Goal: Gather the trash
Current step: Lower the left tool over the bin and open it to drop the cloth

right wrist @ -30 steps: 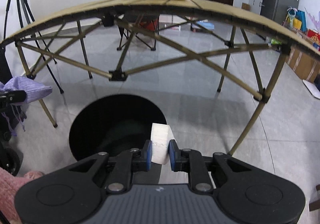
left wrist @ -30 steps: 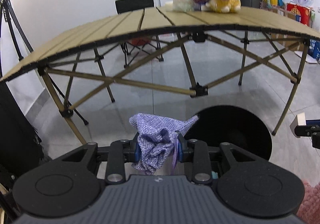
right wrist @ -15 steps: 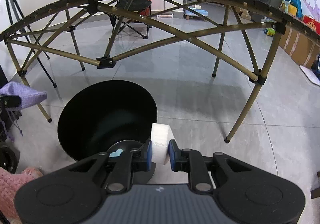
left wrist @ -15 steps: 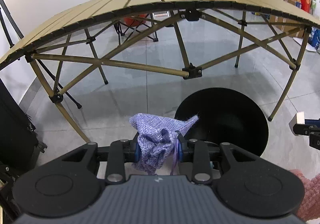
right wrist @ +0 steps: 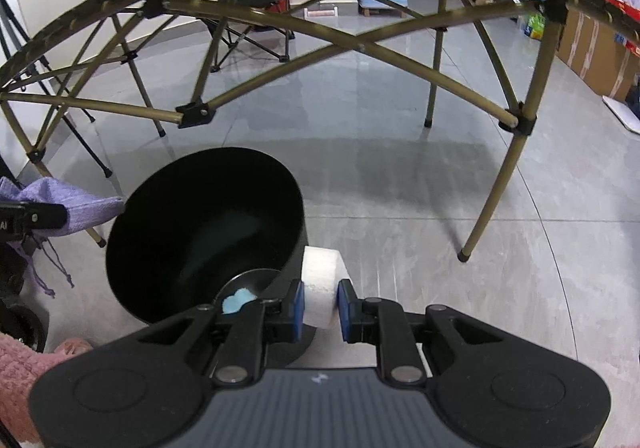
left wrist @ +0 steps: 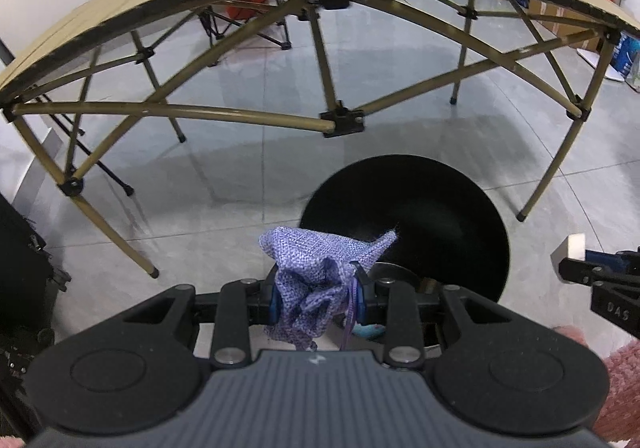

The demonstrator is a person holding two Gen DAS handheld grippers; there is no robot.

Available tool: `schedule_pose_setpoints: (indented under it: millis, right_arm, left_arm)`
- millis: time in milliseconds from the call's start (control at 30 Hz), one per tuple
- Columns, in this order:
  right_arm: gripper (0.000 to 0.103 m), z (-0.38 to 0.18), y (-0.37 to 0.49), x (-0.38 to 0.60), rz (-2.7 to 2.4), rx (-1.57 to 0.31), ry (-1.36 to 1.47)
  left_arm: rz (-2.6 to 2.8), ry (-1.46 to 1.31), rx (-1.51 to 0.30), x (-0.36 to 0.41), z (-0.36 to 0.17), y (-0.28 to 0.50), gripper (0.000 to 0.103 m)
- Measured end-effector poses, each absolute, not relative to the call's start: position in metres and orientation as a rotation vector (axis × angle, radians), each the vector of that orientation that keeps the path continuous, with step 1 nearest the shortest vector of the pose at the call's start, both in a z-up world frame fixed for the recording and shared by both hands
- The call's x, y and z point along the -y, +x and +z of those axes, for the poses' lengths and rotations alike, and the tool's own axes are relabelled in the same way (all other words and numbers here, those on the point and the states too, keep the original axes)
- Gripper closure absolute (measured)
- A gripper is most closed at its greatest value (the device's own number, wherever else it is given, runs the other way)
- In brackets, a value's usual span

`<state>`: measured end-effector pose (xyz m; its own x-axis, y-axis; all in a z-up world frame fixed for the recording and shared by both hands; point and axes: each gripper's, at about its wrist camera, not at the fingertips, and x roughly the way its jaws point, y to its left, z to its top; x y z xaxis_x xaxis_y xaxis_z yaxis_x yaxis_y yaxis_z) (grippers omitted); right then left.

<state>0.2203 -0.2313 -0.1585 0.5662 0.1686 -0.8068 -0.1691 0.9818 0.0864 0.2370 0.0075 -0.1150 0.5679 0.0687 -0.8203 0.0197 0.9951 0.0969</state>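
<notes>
Two pieces of trash are in hand, one per gripper, and both have come closer to the black round bin [left wrist: 404, 224] than they were a second ago. The left gripper [left wrist: 317, 298] is clamped tight on a crumpled purple woven pouch [left wrist: 316, 268] with loose drawstrings. Earlier the folding table [left wrist: 160, 4] and its top filled much of the left wrist view and the bin showed only partly behind the pouch. Now the view tilts down, the table top has slid toward the upper edge, and the bin's open mouth lies just beyond the pouch and to its right.

The right gripper [right wrist: 319, 304] is closed on a white foam block [right wrist: 320, 288]. In its view the bin's mouth has grown from a dark oval in the middle distance to a large opening at near left, and the block sits just right of the bin's near rim. A small blue scrap [right wrist: 236, 301] shows on a round black surface at that rim, beside the gripper's left finger; what the surface is cannot be told.

Judging from this, the carry is nearly done. Neither item hangs squarely over the opening yet: the pouch needs a short shift to the right and away, the block a shift left, before either grip is let go. A pink fuzzy sleeve [right wrist: 16, 364] shows at the near left edge.
</notes>
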Motion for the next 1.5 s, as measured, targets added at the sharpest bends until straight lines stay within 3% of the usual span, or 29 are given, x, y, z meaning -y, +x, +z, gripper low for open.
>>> schedule_pose_setpoints:
  millis: [1033, 1500]
  right_arm:
    - [0.086, -0.19, 0.235, 0.283, 0.124, -1.028, 0.086]
    - [0.086, -0.196, 0.239, 0.289, 0.122, -1.046, 0.101]
  left_arm:
    - [-0.076, 0.064, -1.131, 0.069, -0.145, 0.298, 0.071]
    - [-0.032, 0.031, -1.201, 0.069, -0.158, 0.311, 0.069]
